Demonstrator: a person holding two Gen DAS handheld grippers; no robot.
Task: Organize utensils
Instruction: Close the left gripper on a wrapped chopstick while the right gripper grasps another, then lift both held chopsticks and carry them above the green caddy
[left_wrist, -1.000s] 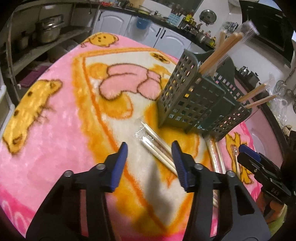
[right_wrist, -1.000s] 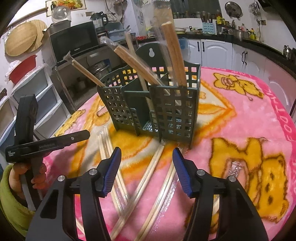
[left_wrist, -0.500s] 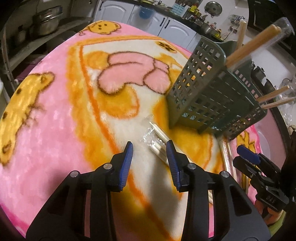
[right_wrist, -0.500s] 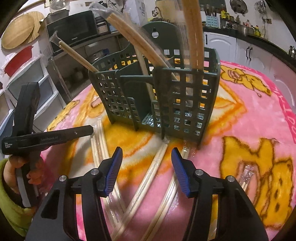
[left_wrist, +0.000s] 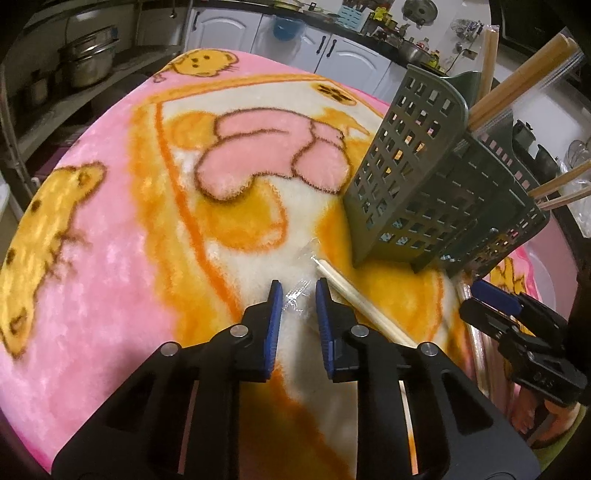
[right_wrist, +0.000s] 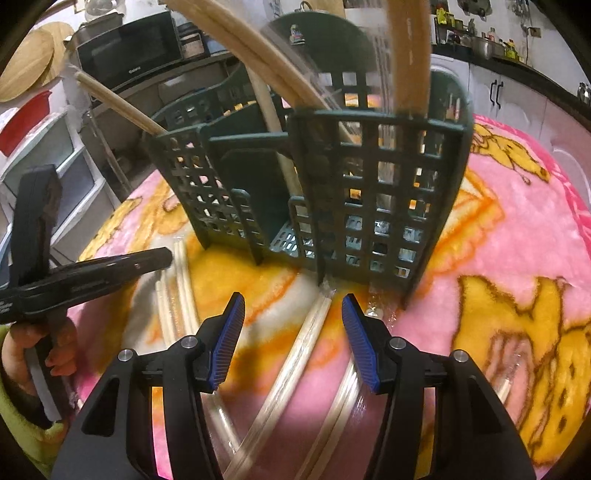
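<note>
Covered by a pink and orange plush blanket (left_wrist: 110, 221), the worktop; soft pile, so thin things sink in slightly and leave little room for a pad to get underneath.

Upright near the middle, a dark green lattice utensil holder (right_wrist: 376, 192), several compartments, wooden chopsticks already leaning out of the top, some in clear sleeves.

Flat on the blanket in front of the holder, loose pairs of wrapped chopsticks (right_wrist: 303, 354); one pair (left_wrist: 354, 295) just right of the left tool's pads. Probably light, stiff and slender, the plastic wrap slick and crinkly, likely to slide rather than hold. Best taken across the sticks themselves near one end, not by the empty film.

Left hand-held gripper (left_wrist: 298, 299): jaws closing, narrow gap, only a crumpled end of clear wrap (left_wrist: 295, 295) between the pads; contact not certain.

Right hand-held gripper (right_wrist: 293, 314): about half open, hovering over a wrapped pair that lies between the pads, nothing gripped.
</note>
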